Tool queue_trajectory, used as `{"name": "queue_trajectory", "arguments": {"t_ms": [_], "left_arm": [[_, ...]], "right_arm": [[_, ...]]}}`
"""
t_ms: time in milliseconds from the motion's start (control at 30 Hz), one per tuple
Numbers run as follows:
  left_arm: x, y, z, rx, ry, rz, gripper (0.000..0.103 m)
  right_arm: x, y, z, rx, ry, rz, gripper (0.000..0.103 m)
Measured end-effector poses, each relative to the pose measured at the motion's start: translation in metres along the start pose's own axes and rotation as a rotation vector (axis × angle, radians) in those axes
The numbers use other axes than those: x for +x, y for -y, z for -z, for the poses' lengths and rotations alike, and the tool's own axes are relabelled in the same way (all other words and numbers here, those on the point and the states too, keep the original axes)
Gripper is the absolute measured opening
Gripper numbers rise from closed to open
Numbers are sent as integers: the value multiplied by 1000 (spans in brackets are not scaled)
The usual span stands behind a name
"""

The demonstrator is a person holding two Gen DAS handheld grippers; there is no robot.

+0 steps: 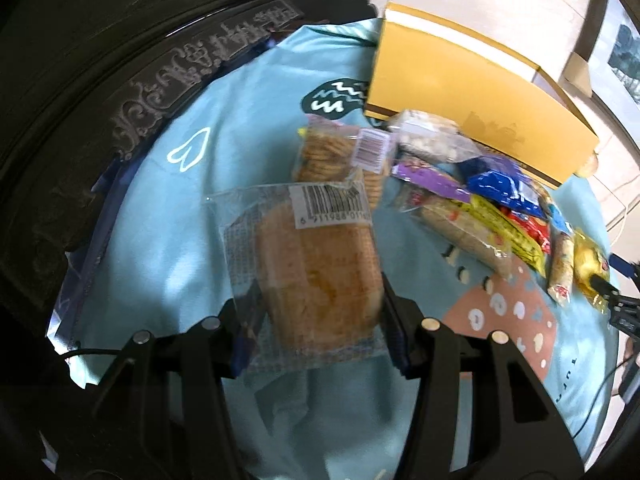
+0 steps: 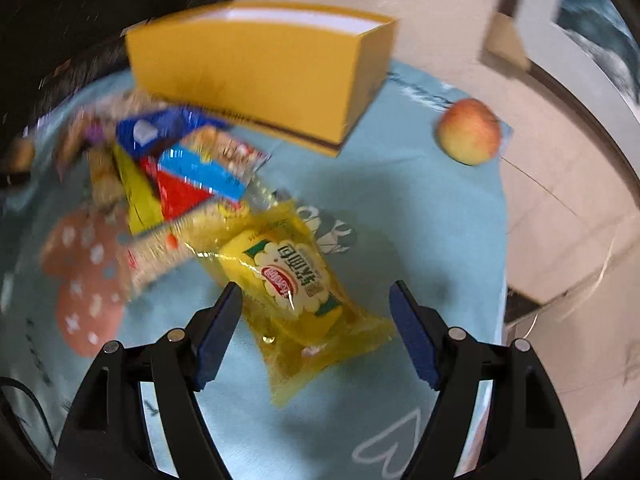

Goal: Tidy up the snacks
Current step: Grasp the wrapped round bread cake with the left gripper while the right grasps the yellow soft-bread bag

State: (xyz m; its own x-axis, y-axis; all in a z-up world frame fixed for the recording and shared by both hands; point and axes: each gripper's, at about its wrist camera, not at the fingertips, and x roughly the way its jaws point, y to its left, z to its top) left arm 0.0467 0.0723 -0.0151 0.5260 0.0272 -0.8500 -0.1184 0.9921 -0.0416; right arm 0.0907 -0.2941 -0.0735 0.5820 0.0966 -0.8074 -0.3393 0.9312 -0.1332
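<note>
1. While the left gripper (image 1: 310,334) holds a clear-wrapped cake packet (image 1: 308,268) clenched between its jaws and raised off the blue cloth (image 1: 168,240), the grip sits at the packet's lower end; the slick film could slide out if the hand tilts further.
2. Risk: the packet's free end hangs over a cracker pack (image 1: 332,152) and could catch it on the way to the yellow box (image 1: 472,92).
3. Snack pile (image 1: 480,208) lies loose on the surface between the cloth's centre and the box, not yet sorted.
4. Right gripper (image 2: 316,332) has its jaws released and wide, straddling a yellow bread packet (image 2: 296,292) that lies flat on the cloth; the pads do not press it.
5. Risk: closing here may pinch only film at the packet's edge, or drag the neighbouring bar wrapper (image 2: 164,248) that overlaps it.
6. An apple (image 2: 470,132) sits near the cloth's edge and could roll if the cloth is tugged.
7. Pose: both grippers point steeply downward toward the surface.
</note>
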Motion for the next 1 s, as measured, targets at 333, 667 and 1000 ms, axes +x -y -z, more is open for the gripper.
{"name": "queue_trajectory", "arguments": {"t_ms": [333, 667, 1000], "left_arm": [[-4, 24, -10, 60, 19, 16, 54], [-9, 28, -10, 87, 24, 43, 54], [-46, 59, -43, 143, 128, 103, 54]], "right_arm": [[20, -7, -9, -34, 3, -74, 41], [-33, -17, -2, 98, 85, -70, 39], [-87, -45, -47, 88, 239, -105, 39]]}}
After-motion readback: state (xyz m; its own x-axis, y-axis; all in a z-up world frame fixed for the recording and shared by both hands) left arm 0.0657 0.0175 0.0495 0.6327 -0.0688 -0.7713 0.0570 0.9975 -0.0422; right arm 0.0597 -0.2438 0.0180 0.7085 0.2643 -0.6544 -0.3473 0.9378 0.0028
